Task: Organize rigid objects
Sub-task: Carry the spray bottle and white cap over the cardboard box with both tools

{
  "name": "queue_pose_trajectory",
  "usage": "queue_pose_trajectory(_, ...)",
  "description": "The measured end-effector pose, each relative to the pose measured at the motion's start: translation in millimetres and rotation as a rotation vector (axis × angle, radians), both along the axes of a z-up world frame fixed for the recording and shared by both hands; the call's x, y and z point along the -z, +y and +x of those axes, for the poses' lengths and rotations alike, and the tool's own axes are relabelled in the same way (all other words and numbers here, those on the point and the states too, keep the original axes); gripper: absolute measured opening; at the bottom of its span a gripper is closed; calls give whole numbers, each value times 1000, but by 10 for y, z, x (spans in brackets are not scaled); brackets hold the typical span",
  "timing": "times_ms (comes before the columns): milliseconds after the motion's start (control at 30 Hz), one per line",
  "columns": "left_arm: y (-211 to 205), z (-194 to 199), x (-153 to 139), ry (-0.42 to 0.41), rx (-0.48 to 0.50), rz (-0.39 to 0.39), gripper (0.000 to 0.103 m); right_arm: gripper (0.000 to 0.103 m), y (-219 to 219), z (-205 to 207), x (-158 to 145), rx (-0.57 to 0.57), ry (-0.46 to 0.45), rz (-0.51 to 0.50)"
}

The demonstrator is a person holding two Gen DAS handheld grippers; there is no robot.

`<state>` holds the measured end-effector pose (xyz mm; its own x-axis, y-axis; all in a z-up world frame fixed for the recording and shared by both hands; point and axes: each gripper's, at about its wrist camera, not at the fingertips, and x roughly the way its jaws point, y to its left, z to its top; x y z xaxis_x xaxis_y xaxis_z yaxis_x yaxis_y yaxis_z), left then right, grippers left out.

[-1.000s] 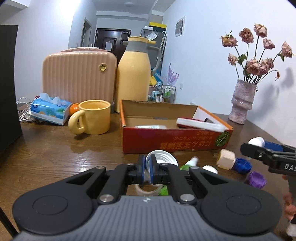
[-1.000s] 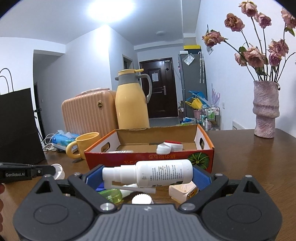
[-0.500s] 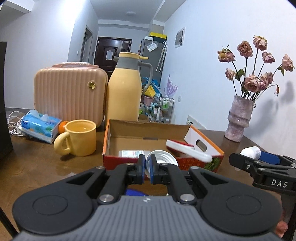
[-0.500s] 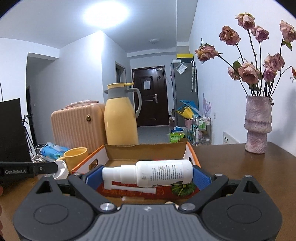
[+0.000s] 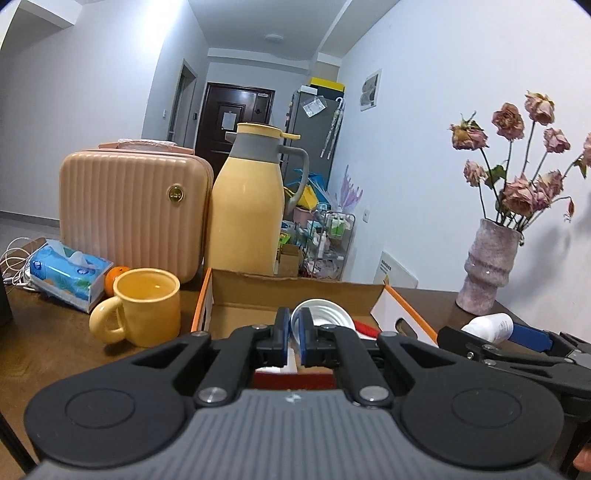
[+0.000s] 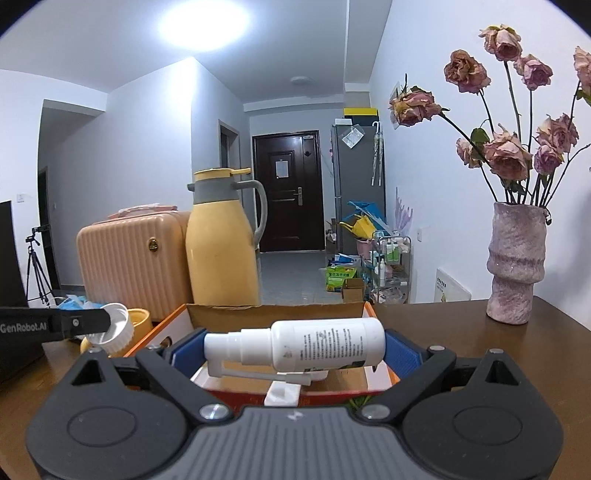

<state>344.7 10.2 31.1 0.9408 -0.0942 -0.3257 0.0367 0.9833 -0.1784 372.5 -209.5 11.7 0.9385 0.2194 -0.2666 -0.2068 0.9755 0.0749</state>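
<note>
yellow mug (image 5: 147,306), ribbed pink case (image 5: 133,210), white spray bottle (image 6: 314,345), orange-edged box (image 5: 205,306)

I'm at a dark wooden table (image 6: 461,332) in a room with pale walls (image 6: 147,155) and a bright ceiling light (image 6: 201,24) overhead. Ahead of me a hallway with a grey floor (image 6: 295,273) runs to a dark brown door (image 6: 286,188). A grey fridge (image 6: 356,184) stands right of the door, with a wire rack (image 6: 391,266) of bottles nearer me along that wall.

1 spray bottle (image 6: 310,345), 1 cap (image 5: 320,318), 1 box (image 5: 295,291), 1 mug (image 5: 142,307), 1 jug (image 5: 247,206).
</note>
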Motion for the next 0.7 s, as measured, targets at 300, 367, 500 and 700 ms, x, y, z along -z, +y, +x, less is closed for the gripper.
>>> queue_pose_trajectory(300, -72, 384, 28, 45, -19, 23, 6, 98, 78, 405, 29, 17, 41, -7)
queue_pose_trajectory(367, -76, 454, 34, 47, -24, 19, 6, 98, 65, 507, 37, 24, 56, 2)
queue_pose_trajectory(500, -89, 613, 57, 60, -41, 23, 6, 98, 33, 677, 41, 41, 75, 17)
queue_pose_trajectory(700, -84, 878, 124, 94, -65, 28, 6, 98, 16, 965, 89, 60, 127, 25)
